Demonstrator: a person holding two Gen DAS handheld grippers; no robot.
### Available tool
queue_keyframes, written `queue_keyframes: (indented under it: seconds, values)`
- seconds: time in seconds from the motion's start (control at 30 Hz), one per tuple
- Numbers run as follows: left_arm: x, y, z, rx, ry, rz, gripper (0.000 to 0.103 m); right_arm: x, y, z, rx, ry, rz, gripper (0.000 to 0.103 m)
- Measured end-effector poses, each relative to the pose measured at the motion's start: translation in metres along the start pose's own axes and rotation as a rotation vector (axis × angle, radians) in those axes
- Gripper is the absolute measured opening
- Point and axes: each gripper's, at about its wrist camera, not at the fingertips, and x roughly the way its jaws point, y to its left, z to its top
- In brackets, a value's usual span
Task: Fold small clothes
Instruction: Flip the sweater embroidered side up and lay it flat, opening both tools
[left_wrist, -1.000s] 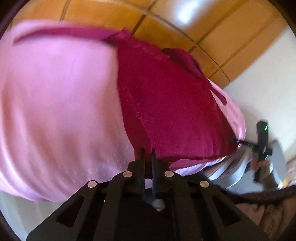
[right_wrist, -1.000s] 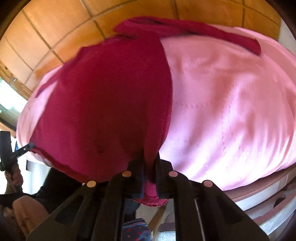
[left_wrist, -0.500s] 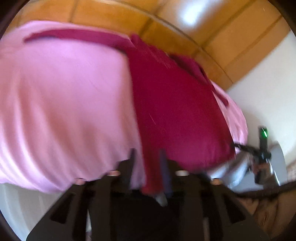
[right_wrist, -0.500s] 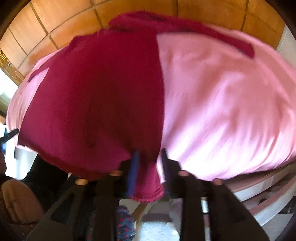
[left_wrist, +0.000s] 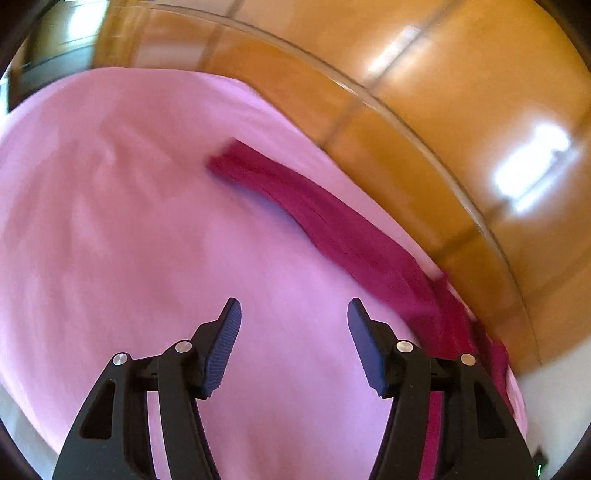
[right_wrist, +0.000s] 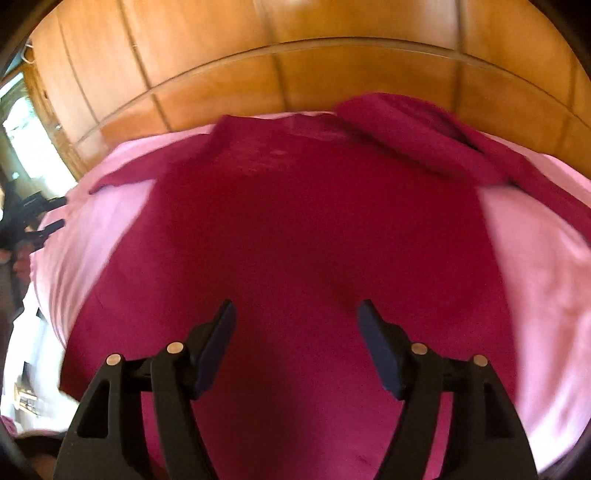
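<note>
Left gripper (left_wrist: 294, 306): jaws spread, just opened, nothing pinched; only the pink bed sheet (left_wrist: 129, 240) is seen between them. Right gripper (right_wrist: 296, 308): jaws likewise spread, just opened, empty. The dark red fabric garment (right_wrist: 303, 229) is laid flat on the sheet. Beyond, a glossy wooden panelled wall (right_wrist: 295, 44) is seen.

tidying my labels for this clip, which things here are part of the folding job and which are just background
Part of the job:
- dark red garment, spread flat on the pink bedsheet
- its long sleeve, stretched out on the sheet
- left gripper, open, nothing between its jaws
- right gripper, open above the garment

Just background:
- wooden panelled wall
- another gripper device at the bed's edge
</note>
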Motion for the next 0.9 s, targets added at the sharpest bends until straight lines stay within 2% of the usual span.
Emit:
queue_keyframes:
  seconds: [0.1, 0.13, 0.23, 0.33, 0.4, 0.5, 0.53, 0.57, 0.6, 0.63, 0.8, 0.9]
  values:
    - [0.024, 0.015, 0.033, -0.061, -0.027, 0.078, 0.058, 0.027, 0.022, 0.008, -0.054, -0.014, -0.024, 0.07]
    - [0.031, 0.022, 0.044, -0.088, -0.031, 0.087, 0.058, 0.031, 0.026, 0.005, -0.076, -0.016, -0.039, 0.074]
    - [0.061, 0.041, 0.072, -0.187, -0.007, 0.095, 0.058, 0.044, 0.033, -0.003, -0.124, -0.021, -0.083, 0.087]
    - [0.08, 0.061, 0.089, -0.26, 0.012, 0.102, 0.058, 0.052, 0.031, -0.003, -0.102, -0.021, -0.055, 0.097]
    - [0.09, 0.066, 0.098, -0.295, 0.005, 0.097, 0.058, 0.055, 0.029, -0.001, -0.094, -0.007, -0.035, 0.101]
    - [0.102, 0.064, 0.108, -0.323, 0.013, 0.072, 0.056, 0.061, 0.031, 0.002, -0.092, -0.001, -0.029, 0.101]
    - [0.107, 0.061, 0.112, -0.314, 0.015, 0.077, 0.046, 0.059, 0.03, 0.002, -0.09, -0.002, -0.025, 0.101]
    - [0.11, 0.059, 0.114, -0.301, 0.017, 0.082, 0.023, 0.058, 0.029, 0.002, -0.088, -0.005, -0.02, 0.101]
    - [0.114, 0.056, 0.116, -0.275, 0.033, 0.071, 0.013, 0.058, 0.029, 0.001, -0.09, -0.005, -0.021, 0.101]
    - [0.113, 0.053, 0.117, -0.257, 0.03, 0.077, 0.007, 0.058, 0.03, 0.001, -0.092, -0.005, -0.025, 0.101]
    - [0.071, 0.057, 0.113, -0.195, -0.108, 0.124, 0.005, 0.058, 0.031, 0.0, -0.094, -0.012, -0.032, 0.101]
    - [0.053, 0.079, 0.104, -0.197, -0.121, 0.175, 0.005, 0.059, 0.032, -0.001, -0.098, -0.019, -0.041, 0.101]
